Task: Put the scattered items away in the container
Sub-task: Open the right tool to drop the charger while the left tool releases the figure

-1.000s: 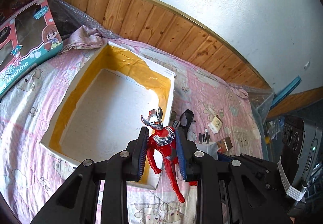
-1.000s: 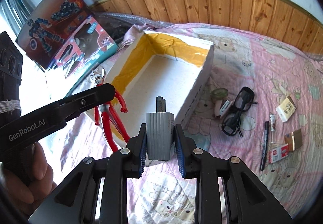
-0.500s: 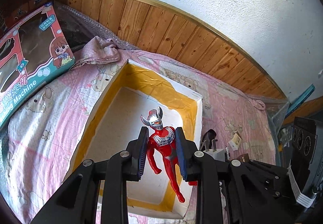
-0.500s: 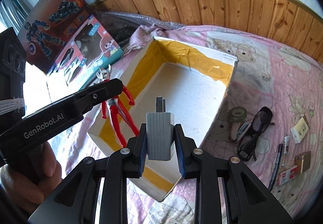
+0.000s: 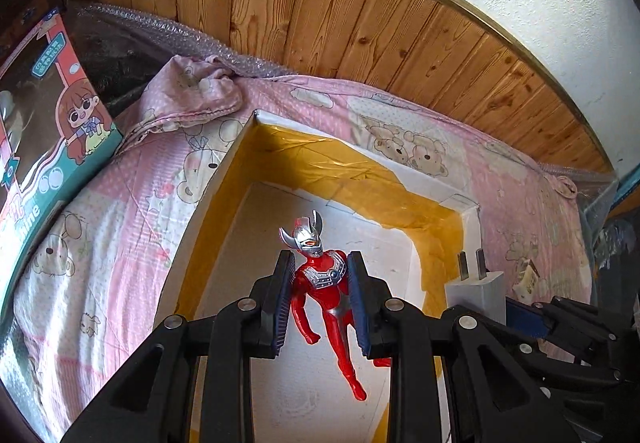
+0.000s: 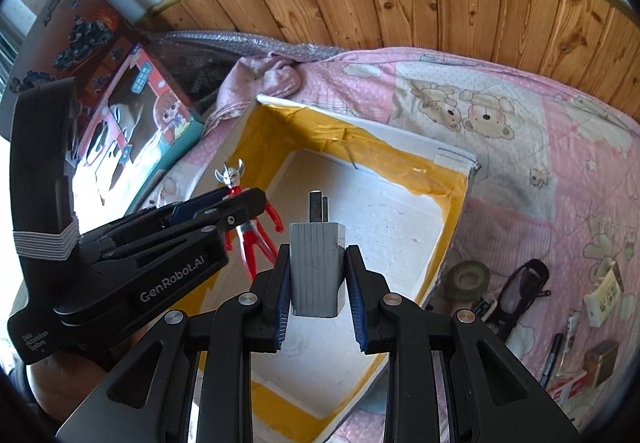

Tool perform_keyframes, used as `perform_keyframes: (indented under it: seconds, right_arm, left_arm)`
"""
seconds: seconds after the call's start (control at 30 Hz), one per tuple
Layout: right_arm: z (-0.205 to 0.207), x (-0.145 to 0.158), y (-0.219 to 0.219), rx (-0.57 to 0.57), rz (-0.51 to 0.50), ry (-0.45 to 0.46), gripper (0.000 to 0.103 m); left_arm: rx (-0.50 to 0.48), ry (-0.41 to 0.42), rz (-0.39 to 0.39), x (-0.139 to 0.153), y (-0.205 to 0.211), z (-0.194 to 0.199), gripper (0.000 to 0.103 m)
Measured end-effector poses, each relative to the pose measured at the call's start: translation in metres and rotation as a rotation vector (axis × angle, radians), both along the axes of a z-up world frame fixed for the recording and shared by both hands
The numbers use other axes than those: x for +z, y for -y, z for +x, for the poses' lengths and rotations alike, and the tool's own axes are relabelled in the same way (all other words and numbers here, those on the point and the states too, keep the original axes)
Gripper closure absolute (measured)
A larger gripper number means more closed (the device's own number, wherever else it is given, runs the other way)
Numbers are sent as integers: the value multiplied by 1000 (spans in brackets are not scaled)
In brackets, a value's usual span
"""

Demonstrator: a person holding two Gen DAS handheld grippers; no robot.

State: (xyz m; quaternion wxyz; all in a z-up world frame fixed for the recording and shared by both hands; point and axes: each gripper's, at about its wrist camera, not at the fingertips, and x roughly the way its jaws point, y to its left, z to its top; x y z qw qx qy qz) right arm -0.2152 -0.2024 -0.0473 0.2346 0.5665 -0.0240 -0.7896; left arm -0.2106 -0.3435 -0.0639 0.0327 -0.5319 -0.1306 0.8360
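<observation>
Between the black left gripper's (image 5: pixel 320 297) dark blue ribbed pads is a red action figure (image 5: pixel 326 295) with a silver horned head and silver chest plate, and below it the white foam box (image 6: pixel 452 153) has yellow-brown tape lining its inner walls. The black right gripper (image 6: pixel 318 291), also blue-padded, frames a grey-white ribbed plug adapter (image 6: pixel 316 269) with dark prongs. Beyond both lies a pink quilt (image 6: pixel 520 147) printed with pale bears, then orange-brown knotty wood panelling (image 5: pixel 360 15) edged in gold under a white wall.

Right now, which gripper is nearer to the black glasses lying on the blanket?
Right. The right gripper, holding the plug adapter above the box, has the glasses just to its right; the left gripper is beyond the box's far side.
</observation>
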Motion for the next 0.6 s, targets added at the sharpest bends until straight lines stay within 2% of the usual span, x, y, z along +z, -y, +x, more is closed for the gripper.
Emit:
perform_keyframes:
  seconds: [0.3,0.43,0.47,0.5,0.6]
  right_arm:
    - [-29,-34,13,16,47,34,75]
    - [-37,-39,12,1,64,11,69]
    - [-38,-38,11,-4,58,6,67]
    - [-38,-36,8,-11,43,1,67]
    - [-35,-28,-1,-34,-18,-6,67]
  left_arm:
    - [1,60,-59,-33,-6,-41,75]
    - [20,75,-97,-46,-5,-54,74]
    - [31,86,-105,-49,-3,-56,71]
    - [45,96,-106,-50,-1,-57,60]
    - [48,79,-100,-43,1,-51,56]
